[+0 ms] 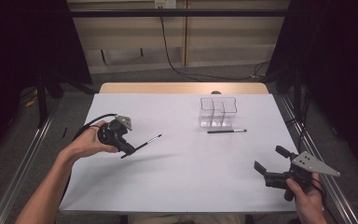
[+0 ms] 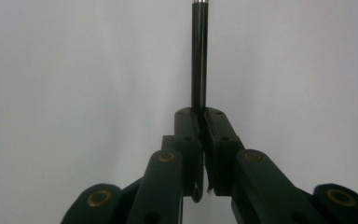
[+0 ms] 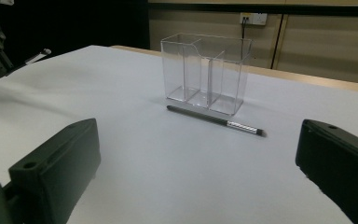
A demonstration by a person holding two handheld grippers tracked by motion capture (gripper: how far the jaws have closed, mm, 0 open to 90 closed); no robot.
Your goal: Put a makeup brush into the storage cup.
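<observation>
A person sits at a white table and holds a claw in each hand. The left gripper is over the left part of the table, up off the top, and a soft shadow lies on the table below it. Its two black jaws are squeezed tight on one end of a thin black pen. The pen sticks out from the jaws, up and to the right in the high view, and its far tip looks silver. In the left gripper view the pen runs straight up from between the closed pads, with plain white table behind it. The right gripper is near the right front corner of the table. Its jaws are wide apart and nothing is between them. In the right gripper view the two pads stand far from each other at the sides. A clear plastic holder stands upright near the back of the table, right of the middle. It has a few small boxes inside, maybe three, but the clear walls are hard to count. A second pen lies flat on the table just in front of the holder, very close to it, with a silver band near its right end.
</observation>
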